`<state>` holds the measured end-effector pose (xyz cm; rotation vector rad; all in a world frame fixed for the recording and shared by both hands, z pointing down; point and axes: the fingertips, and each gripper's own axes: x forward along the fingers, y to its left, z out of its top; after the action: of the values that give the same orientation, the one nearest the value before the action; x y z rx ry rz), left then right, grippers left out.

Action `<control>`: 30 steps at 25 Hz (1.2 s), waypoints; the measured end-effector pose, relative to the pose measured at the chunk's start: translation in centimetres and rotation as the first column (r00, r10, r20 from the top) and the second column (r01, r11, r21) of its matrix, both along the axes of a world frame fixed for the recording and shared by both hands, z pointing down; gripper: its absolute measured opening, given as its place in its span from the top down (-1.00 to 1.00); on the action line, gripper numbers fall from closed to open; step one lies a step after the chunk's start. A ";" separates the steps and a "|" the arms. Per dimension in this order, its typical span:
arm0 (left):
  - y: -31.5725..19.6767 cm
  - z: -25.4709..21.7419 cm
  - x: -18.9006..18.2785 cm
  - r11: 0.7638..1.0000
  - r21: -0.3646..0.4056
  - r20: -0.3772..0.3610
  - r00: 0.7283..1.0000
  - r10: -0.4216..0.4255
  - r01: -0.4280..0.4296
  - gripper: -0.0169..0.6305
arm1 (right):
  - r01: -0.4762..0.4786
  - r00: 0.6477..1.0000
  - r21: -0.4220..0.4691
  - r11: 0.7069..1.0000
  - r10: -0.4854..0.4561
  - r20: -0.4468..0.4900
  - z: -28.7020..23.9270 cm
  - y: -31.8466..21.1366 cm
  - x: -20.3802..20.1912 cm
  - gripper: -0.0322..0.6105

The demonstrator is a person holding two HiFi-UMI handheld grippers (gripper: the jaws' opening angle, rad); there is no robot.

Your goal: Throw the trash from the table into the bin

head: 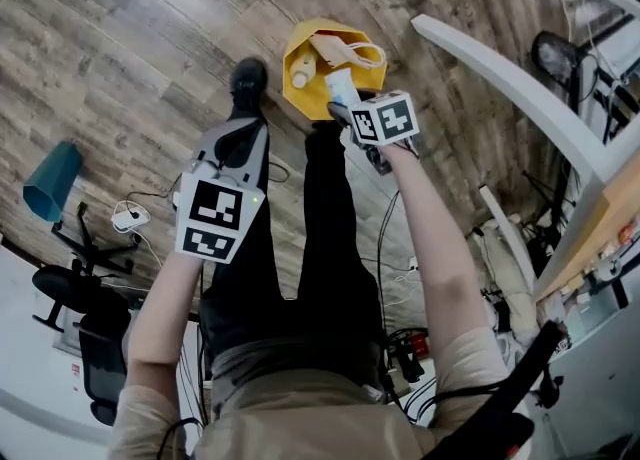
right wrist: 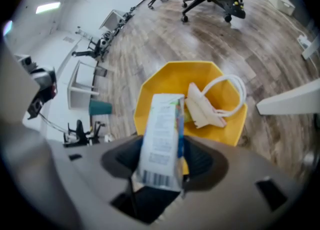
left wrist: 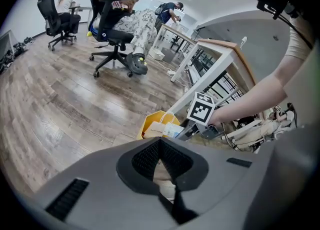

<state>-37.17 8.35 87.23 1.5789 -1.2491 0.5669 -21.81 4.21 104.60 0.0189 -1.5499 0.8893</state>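
Observation:
A yellow bin (head: pixel 300 98) stands on the wooden floor just ahead of the person's feet. It holds a paper bag with a white loop handle (right wrist: pixel 207 106) and a small pale bottle (head: pixel 300 71). My right gripper (right wrist: pixel 161 161) is shut on a white and blue carton (right wrist: pixel 162 134), which hangs over the near rim of the yellow bin (right wrist: pixel 165 79). In the head view the right gripper (head: pixel 352 113) sits at that rim with the carton (head: pixel 342 88) pointing into it. My left gripper (head: pixel 238 140) hovers left of the bin, jaws shut, nothing plainly between them. From the left gripper (left wrist: pixel 162 161) the yellow bin (left wrist: pixel 150 124) shows ahead.
A white table (head: pixel 520 78) curves along the right. A teal bin (head: pixel 52 180), a black office chair (head: pixel 75 293) and cables (head: pixel 130 216) lie to the left. A seated person on a chair (left wrist: pixel 117 21) and desks (left wrist: pixel 220 59) are farther off.

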 end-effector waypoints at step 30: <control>-0.7 0.0 -0.3 1.000 -0.013 0.027 1.000 0.006 -0.005 0.89 | -0.279 0.959 -0.109 0.954 0.283 0.024 -1.8 -1.1 -0.1 0.12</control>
<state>-37.43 7.65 87.19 1.5688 -1.2592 0.6005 -21.92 3.08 102.81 0.1505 -1.5585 1.2016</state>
